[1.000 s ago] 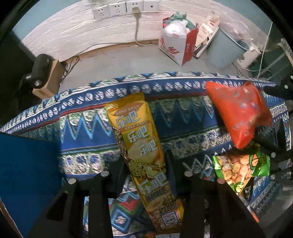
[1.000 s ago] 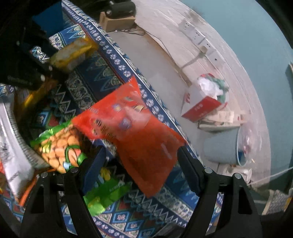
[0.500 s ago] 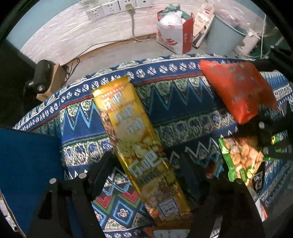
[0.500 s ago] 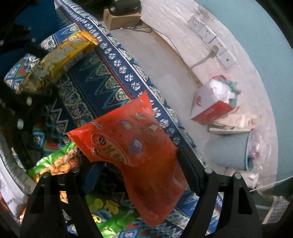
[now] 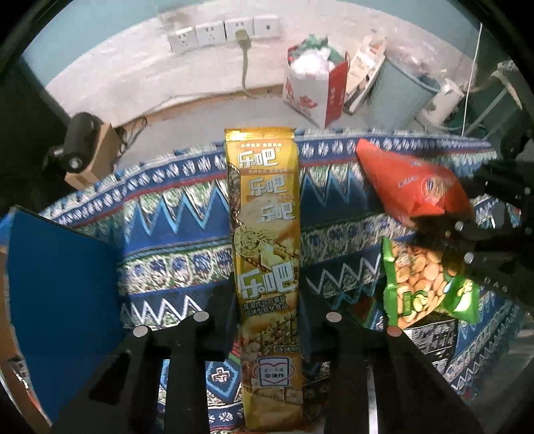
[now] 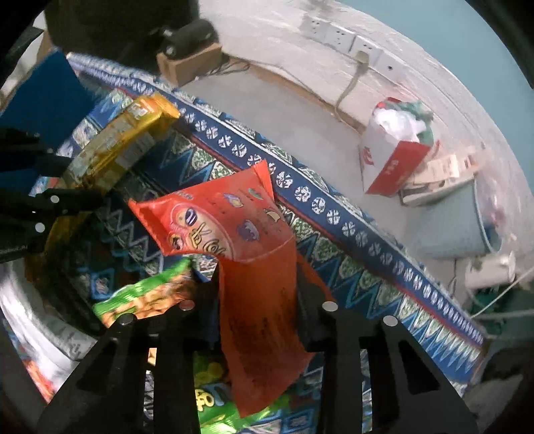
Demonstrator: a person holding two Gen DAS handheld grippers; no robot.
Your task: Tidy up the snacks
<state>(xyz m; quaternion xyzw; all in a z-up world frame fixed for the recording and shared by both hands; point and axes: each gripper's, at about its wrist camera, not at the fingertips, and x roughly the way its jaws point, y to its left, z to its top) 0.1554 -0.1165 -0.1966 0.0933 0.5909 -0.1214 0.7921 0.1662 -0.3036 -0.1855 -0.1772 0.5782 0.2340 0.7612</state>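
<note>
Since the earlier frame, both pairs of jaws have been brought inward. The left gripper [image 5: 267,300] is clamped on one yellow chip packet [image 5: 265,253], held upright over the patterned bench [image 5: 167,233]. The right gripper's [image 6: 258,293] jaws are closing, pressed on one red snack bag [image 6: 230,227]. One green peanut bag [image 5: 420,287] lies below. Beyond the bench edge, open floor is seen.

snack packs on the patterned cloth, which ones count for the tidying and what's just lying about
Part of the job:
- yellow snack pack, clamped in the left gripper
- red snack bag, clamped in the right gripper
- green snack bag, lying on the cloth

Just lying about:
- red-and-white paper bag
- grey bin
- wall sockets
</note>
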